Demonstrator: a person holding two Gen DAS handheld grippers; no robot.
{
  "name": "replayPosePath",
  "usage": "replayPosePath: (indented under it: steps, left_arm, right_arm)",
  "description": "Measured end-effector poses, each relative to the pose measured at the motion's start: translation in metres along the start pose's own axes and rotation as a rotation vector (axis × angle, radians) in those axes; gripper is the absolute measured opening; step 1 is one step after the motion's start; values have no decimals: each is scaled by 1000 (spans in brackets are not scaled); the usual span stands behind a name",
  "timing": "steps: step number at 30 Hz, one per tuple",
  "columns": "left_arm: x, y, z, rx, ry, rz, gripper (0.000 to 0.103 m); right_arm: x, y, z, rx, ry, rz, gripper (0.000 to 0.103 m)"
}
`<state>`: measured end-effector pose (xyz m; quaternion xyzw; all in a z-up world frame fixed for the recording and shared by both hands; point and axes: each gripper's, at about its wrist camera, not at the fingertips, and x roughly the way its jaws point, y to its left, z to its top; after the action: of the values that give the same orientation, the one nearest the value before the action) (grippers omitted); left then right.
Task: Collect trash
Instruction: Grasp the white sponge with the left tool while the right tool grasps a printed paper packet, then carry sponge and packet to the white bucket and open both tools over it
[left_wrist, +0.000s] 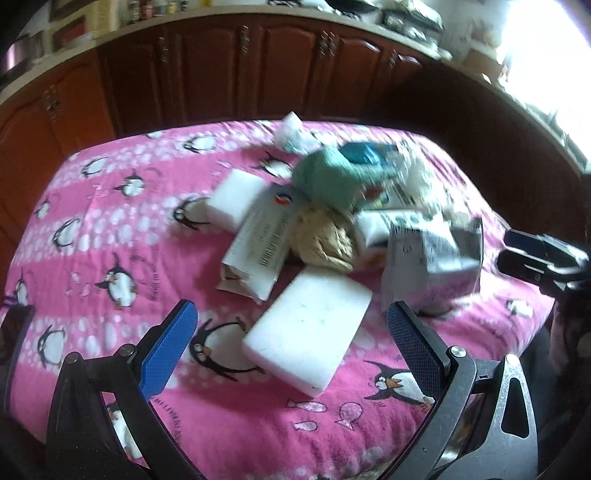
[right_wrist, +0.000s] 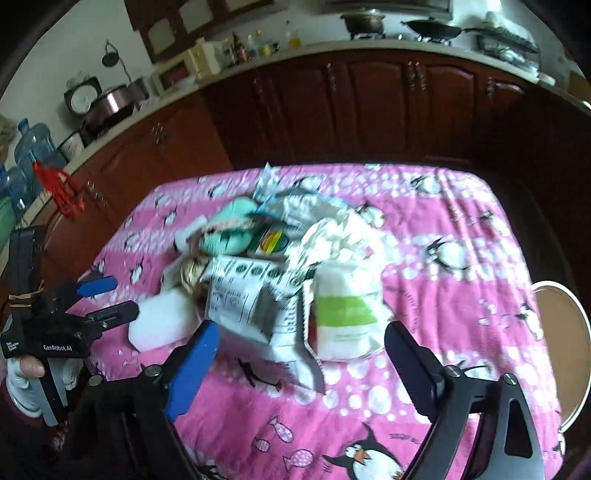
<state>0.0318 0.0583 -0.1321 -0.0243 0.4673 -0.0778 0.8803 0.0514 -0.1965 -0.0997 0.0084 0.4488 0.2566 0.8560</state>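
A heap of trash lies on a table under a pink penguin cloth (left_wrist: 110, 206). In the left wrist view my left gripper (left_wrist: 291, 308) stands open, low over the cloth, with a white foam block (left_wrist: 310, 332) lying just ahead between its fingers, untouched. Behind it are a torn white carton (left_wrist: 255, 240), a crumpled beige bag (left_wrist: 321, 240) and a teal bundle (left_wrist: 332, 173). In the right wrist view my right gripper (right_wrist: 301, 328) is open before a printed white wrapper (right_wrist: 251, 295) and a white pouch with a green band (right_wrist: 347, 310). Nothing is held.
Dark wooden cabinets (right_wrist: 369, 103) and a cluttered counter run behind the table. A round white seat (right_wrist: 565, 350) stands off the right edge. Water bottles (right_wrist: 33, 144) sit far left. A gloved hand (right_wrist: 22, 369) holds the left gripper (right_wrist: 110, 297). The right gripper (left_wrist: 535, 254) shows at the edge.
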Motion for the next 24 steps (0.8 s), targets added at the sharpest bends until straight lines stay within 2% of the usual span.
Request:
replayPosePath:
  steps: [6,8,10,12,14,16,21,24]
  left_arm:
    - [25,-7,1,87,84,39,102]
    - [31,-7,2,98,106,41,102]
    - [36,-8,2,107,124,40,101]
    - [41,-9,0,110,156,25,75]
    - [44,-7,-2,99,172,-8,71]
    - [40,-7,-3,97,155,-18,69]
    - [17,4,-1,14,106,-76,67]
    - [-3,2,1,23,75,-89,67]
  right_arm:
    - [18,4,1,-6,38,38,71]
    - [21,7,1,-16,49,44,56]
    - [28,10,2,-19,61,59,47]
    - [32,13,1,-23,61,77,39]
    - [26,15,0,-34,35,85,29]
    - [18,18,1,-52,13,93,27]
    - [-8,20,2,-76,-38,79,26]
    - [-28,16,4,-82,-73,70,26]
